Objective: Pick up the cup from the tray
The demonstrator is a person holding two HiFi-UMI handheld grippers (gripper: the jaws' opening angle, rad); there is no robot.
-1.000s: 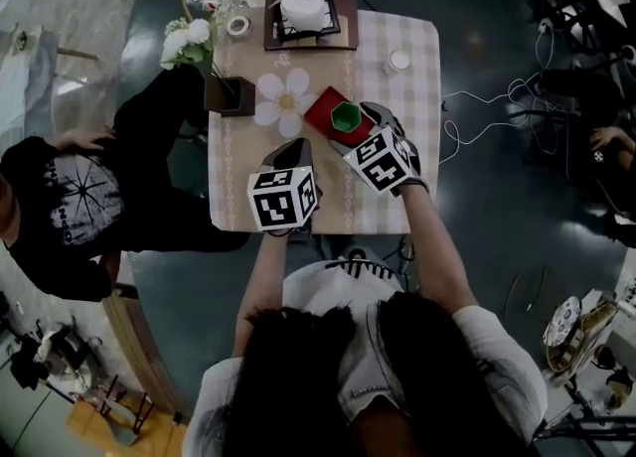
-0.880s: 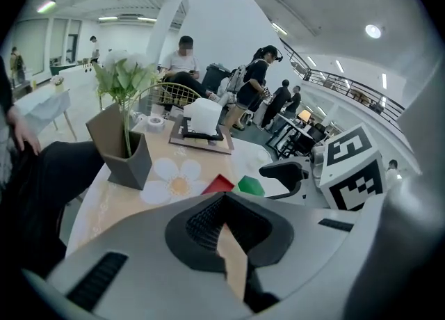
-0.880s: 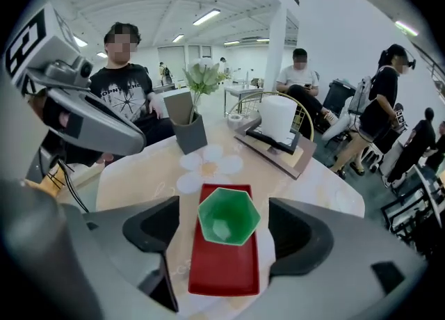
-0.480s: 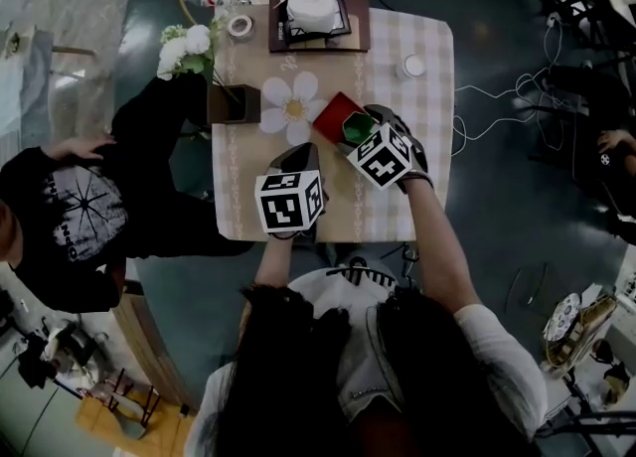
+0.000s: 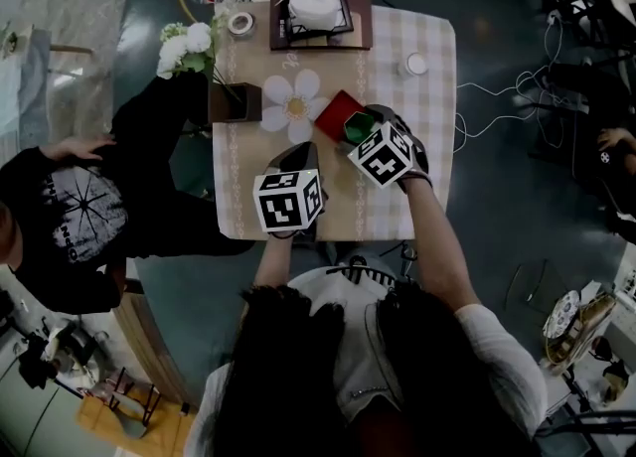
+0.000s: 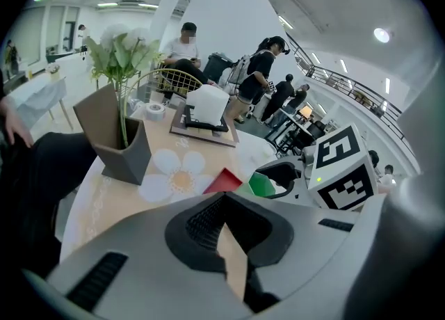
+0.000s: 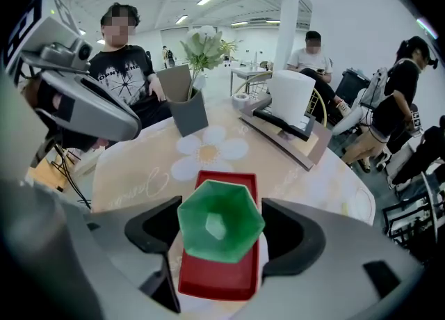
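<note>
The right claw (image 7: 222, 223) was closed on the green cup (image 7: 220, 216) over the red tray (image 7: 214, 282) at the middle of the bench (image 5: 433, 137), and the cup could be tipped or dropped if its slanted facets were gripped unevenly; the left claw (image 6: 226, 238) was shut, empty.

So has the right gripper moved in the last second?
Yes: the right gripper pushed forward over the red tray toward the flower mat; the green cup now sits between its jaws.

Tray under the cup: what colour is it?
Red. The tray under the cup shows best in the right gripper view.
</note>
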